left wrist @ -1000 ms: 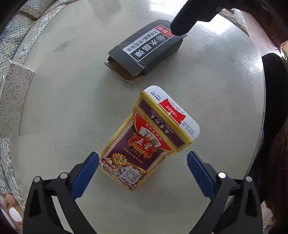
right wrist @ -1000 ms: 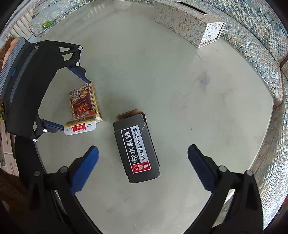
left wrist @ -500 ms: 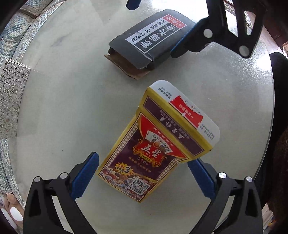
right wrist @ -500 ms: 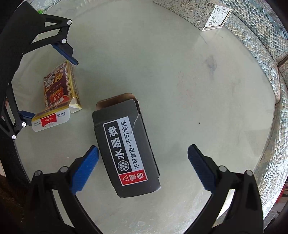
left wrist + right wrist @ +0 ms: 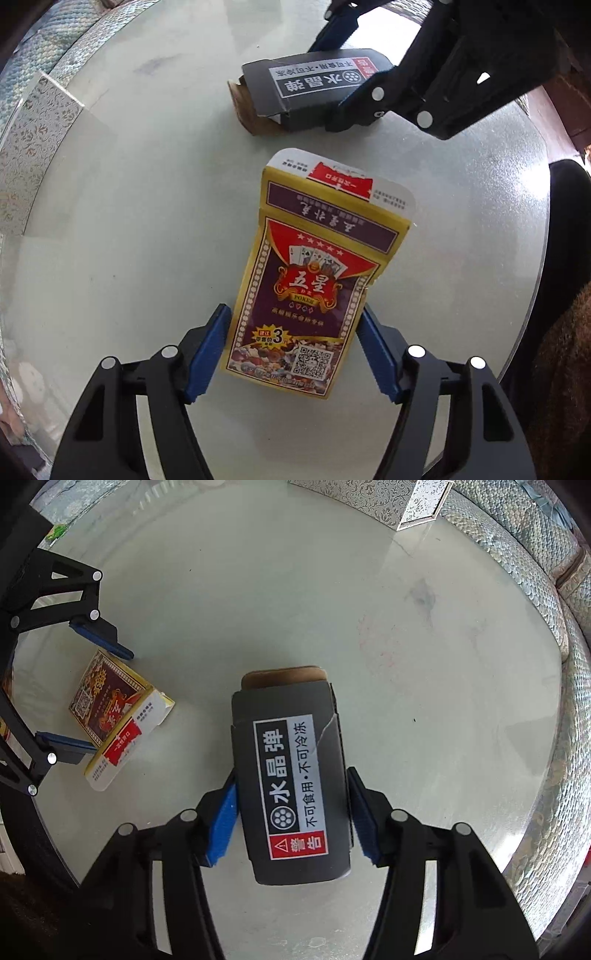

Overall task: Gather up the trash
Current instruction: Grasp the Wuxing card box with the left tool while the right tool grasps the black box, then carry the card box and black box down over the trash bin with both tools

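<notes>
Since one second ago: both jaw pairs closed from wide spread onto the boxes. On round glass table (image 5: 424,635): black carton (image 5: 291,786) pinched at both long sides by right gripper (image 5: 291,812); yellow card box (image 5: 314,284), flap open, pinched at lower end by left gripper (image 5: 293,332). Boxes near, apart.

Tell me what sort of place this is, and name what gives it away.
Most likely a home living room. A round glass-topped table sits beside a patterned upholstered sofa, with an ornate tissue box on it. The playing-card box and black carton are household litter.
</notes>
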{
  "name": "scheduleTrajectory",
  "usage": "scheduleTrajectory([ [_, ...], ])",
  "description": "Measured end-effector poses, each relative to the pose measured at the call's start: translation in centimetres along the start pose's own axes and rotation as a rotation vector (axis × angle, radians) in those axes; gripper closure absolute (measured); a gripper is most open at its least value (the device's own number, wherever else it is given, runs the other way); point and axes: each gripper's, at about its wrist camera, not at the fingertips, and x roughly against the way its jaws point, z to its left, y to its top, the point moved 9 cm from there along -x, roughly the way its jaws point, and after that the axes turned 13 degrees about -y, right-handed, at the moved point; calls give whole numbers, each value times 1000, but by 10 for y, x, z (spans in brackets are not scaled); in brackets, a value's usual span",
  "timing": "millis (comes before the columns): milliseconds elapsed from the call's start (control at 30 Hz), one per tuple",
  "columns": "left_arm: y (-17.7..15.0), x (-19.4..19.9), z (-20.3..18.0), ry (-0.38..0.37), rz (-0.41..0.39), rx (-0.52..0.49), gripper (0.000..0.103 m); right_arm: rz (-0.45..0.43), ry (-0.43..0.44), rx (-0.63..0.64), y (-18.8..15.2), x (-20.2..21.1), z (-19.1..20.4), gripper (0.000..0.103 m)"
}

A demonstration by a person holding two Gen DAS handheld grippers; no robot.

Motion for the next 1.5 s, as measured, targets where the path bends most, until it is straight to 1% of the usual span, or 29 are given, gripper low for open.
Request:
scheduleTrajectory([
  [100, -9, 4, 5, 43, -75, 109, 37, -15, -28, -38, -4, 5, 1, 48],
  [233, -28, 9, 5, 123, -154, 263, 40, -39, -21, -135, -12, 24, -4, 49],
  [267, -33, 12, 2, 125, -178, 287, 41, -46, -21, -153, -11, 29, -3, 49],
  [333, -42, 22, -2, 161, -221, 334, 42, -55, -43, -182, -18, 40, -6, 49],
  [433, -53, 35, -10, 173, -269, 421, 42, -77, -50, -224, -25, 60, 0, 49],
  [533, -57, 62, -25, 204, -321, 471, 43, -130, -80, -233, -34, 89, 5, 49],
  [567, -52, 71, -31, 211, -337, 483, 43, -149, -83, -235, -37, 100, 8, 49],
  [767, -66, 115, -69, 272, -422, 519, 43, -246, -108, -258, -73, 169, 34, 49],
  [933, -73, 134, -115, 298, -455, 492, 43, -301, -128, -261, -95, 209, 49, 48],
  [1033, -78, 138, -139, 297, -464, 482, 43, -313, -146, -256, -111, 221, 57, 48],
  [1133, -87, 142, -167, 316, -479, 466, 43, -318, -146, -250, -123, 229, 67, 48],
  [1200, -92, 143, -179, 307, -481, 458, 43, -324, -145, -247, -132, 233, 74, 48],
  [1333, -100, 141, -204, 319, -487, 440, 43, -339, -145, -235, -147, 241, 88, 48],
  [1500, -105, 133, -230, 314, -494, 433, 43, -354, -147, -224, -167, 248, 105, 48],
])
